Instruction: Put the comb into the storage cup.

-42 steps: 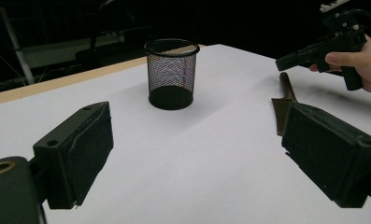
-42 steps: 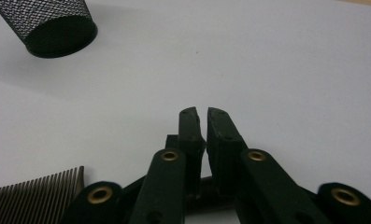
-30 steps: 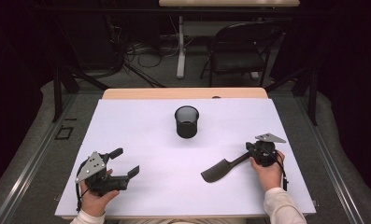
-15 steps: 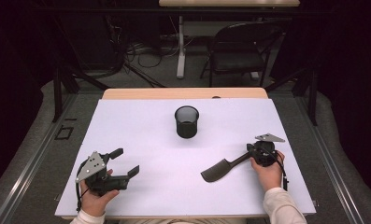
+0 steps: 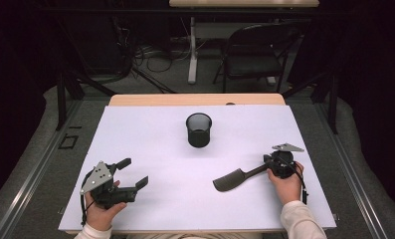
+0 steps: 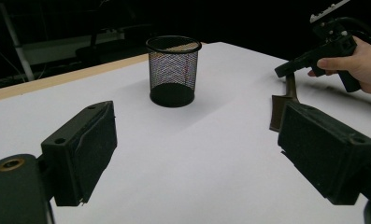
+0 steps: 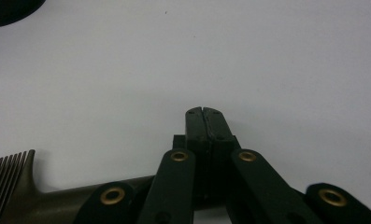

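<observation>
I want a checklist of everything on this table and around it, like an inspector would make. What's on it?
Surface: white sheet on a wooden table.
Job's things: black mesh cup, upright, looks empty; dark comb lying flat.
Clutter: nothing seen.
Grippers: left hand-held gripper open, holding nothing; right hand-held gripper shut, its jaws over the comb's handle, grasp unclear.
Cables: one at each gripper; a tangle on the floor beyond.
Surroundings: folding chair, another table's leg, dark room.

In the right gripper view the comb (image 7: 15, 196) is cut by the lower left edge, its handle hidden under the right tool (image 7: 205, 123). The cup (image 7: 8, 8) is cut at upper left.
</observation>
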`<state>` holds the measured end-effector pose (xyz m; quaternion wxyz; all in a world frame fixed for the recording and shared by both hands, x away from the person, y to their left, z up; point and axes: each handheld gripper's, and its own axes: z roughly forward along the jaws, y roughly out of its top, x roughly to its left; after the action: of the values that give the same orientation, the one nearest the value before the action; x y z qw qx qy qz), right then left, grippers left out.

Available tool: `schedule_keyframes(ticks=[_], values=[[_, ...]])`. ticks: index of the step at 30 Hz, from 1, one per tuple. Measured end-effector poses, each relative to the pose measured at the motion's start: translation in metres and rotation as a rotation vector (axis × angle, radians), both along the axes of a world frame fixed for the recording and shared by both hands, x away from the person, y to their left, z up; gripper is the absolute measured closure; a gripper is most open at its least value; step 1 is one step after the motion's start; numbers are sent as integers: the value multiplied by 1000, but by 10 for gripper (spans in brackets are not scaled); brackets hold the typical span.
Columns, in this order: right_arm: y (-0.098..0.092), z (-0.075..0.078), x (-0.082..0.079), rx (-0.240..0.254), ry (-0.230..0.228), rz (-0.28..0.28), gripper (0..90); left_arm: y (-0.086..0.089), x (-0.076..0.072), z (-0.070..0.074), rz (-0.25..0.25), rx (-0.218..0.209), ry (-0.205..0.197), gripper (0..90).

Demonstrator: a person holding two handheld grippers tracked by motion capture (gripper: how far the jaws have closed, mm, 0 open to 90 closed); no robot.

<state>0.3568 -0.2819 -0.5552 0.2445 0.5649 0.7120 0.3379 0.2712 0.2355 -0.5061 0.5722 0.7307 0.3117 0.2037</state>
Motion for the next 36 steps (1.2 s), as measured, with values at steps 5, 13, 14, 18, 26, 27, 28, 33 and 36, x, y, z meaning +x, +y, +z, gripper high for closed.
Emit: schedule_keyframes(ticks=[5,13,14,18,26,27,28,33,36], values=[[1,1,-3,-8,3,3,900,-1,2,-1,-11,2,1,122],[4,0,-10,-40,19,16,900,-1,4,-1,-16,1,6,127],[5,0,-11,-45,20,19,900,-1,4,-1,-17,1,7,128],[6,-1,-15,-51,28,26,900,-2,4,-1,-16,3,5,130],[1,-1,-24,-44,49,30,900,-2,5,-1,-16,2,7,135],[1,-1,-26,-43,54,30,900,-2,5,-1,-16,1,7,135],[1,-1,-27,-45,55,34,900,-2,5,-1,-16,1,7,136],[4,0,-34,-46,67,53,900,-3,5,-1,-16,1,7,138],[6,0,-36,-47,73,58,900,-2,5,-1,-16,1,8,138]])
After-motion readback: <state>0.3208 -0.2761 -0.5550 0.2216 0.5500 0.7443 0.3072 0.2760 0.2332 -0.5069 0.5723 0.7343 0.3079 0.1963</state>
